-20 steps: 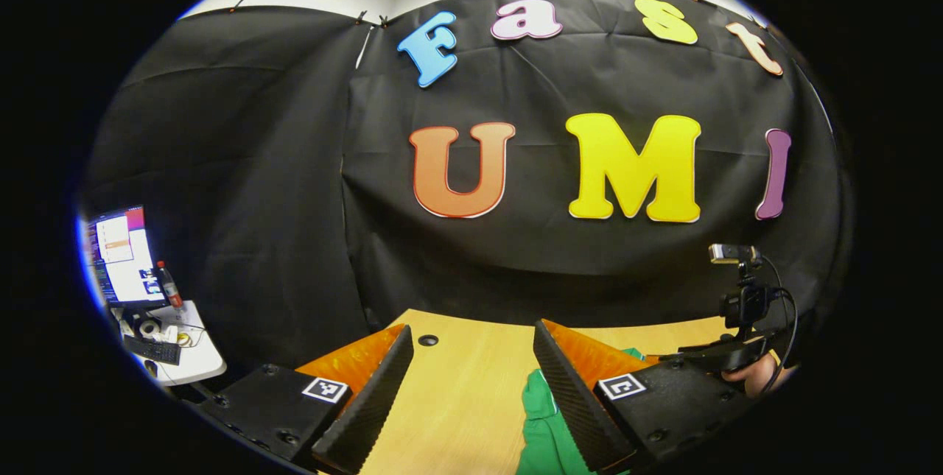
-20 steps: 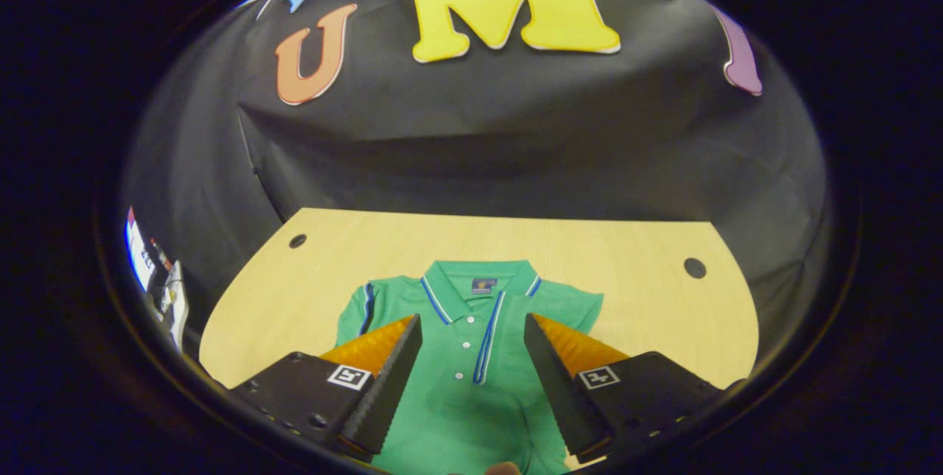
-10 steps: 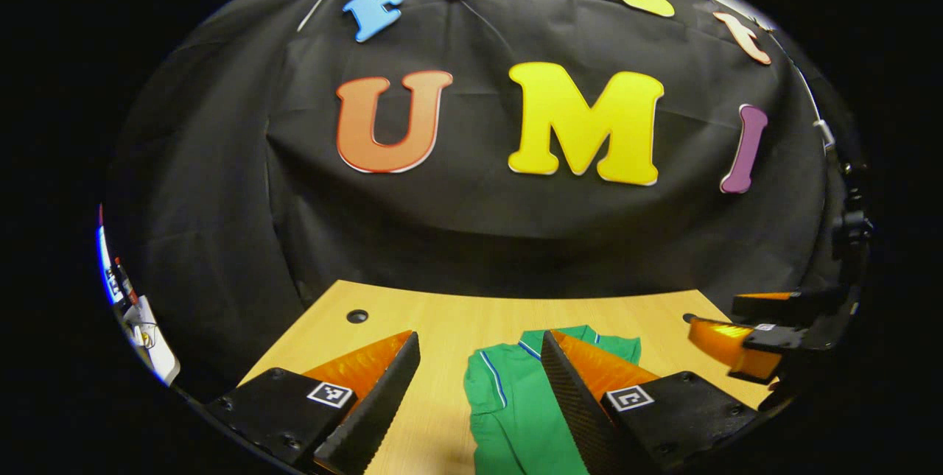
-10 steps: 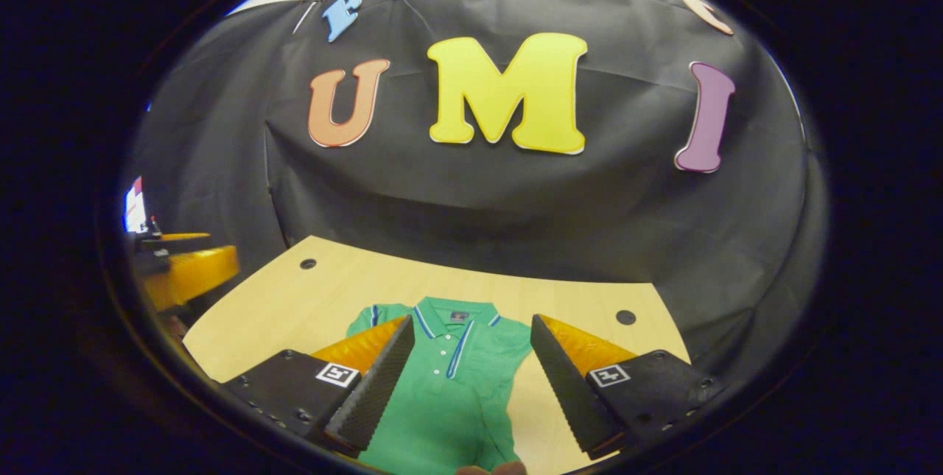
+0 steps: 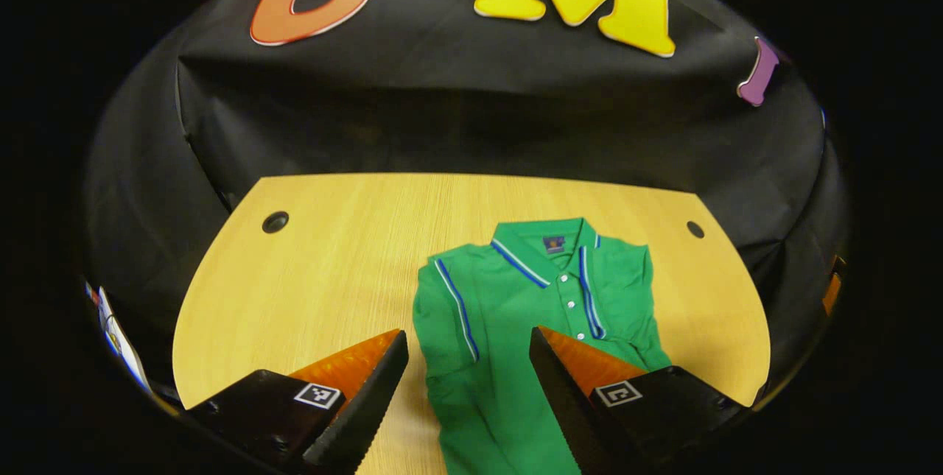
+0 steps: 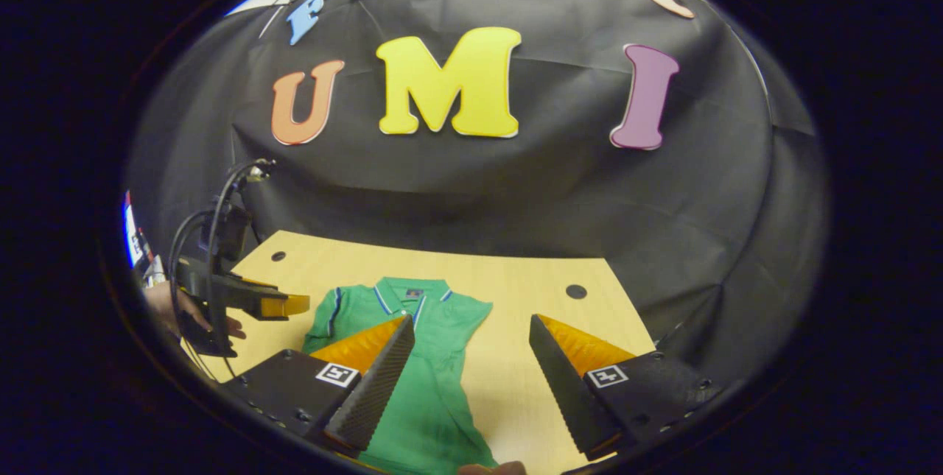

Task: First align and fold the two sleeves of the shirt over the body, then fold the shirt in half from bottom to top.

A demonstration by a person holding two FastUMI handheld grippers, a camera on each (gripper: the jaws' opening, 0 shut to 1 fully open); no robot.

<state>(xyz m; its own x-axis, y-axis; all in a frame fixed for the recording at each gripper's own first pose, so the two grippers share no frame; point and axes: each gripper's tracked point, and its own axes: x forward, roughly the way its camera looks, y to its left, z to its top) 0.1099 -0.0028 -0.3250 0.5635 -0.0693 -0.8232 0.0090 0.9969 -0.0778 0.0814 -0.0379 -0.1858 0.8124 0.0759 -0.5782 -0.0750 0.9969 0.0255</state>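
The green shirt (image 5: 530, 335) lies flat on the wooden table (image 5: 331, 276), collar at the far end and long axis running near-to-far, with the left gripper (image 5: 468, 386) hovering wide open over its left sleeve and the right gripper (image 6: 471, 379) likewise open and empty by its right edge.

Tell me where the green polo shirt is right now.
The green polo shirt with blue-striped collar lies flat on the light wooden table, collar toward the black cloth wall, right of centre in the left gripper view, ahead of the open left gripper.

Green shirt (image 5: 530, 328) flat on table (image 5: 331, 269)
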